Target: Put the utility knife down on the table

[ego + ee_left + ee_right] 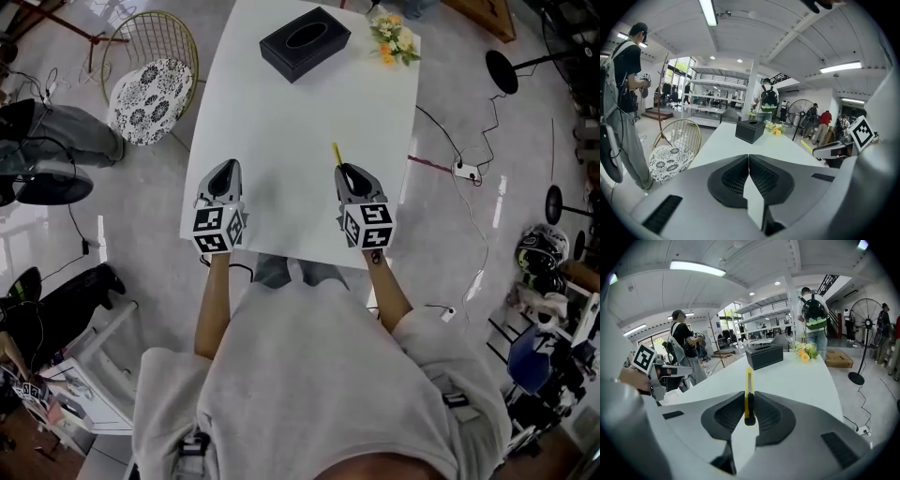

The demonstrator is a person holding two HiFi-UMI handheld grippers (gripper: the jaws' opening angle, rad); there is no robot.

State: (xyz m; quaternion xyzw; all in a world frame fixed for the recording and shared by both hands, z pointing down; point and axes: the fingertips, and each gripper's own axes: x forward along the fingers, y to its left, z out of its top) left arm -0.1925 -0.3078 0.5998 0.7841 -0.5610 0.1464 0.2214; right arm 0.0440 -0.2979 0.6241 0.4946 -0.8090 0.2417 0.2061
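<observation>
Big bright room, white table (309, 112) in front of me. Black box (305, 42) and flowers (394, 39) sit at far end, so near part is good spot for knife. My right gripper (347, 171) pinches yellow utility knife (749, 394) by back end, tip pointing far, over near table edge. I think knife not down yet. My left gripper (225, 174) is squeezed closed on nothing and waits at left, out of way.
</observation>
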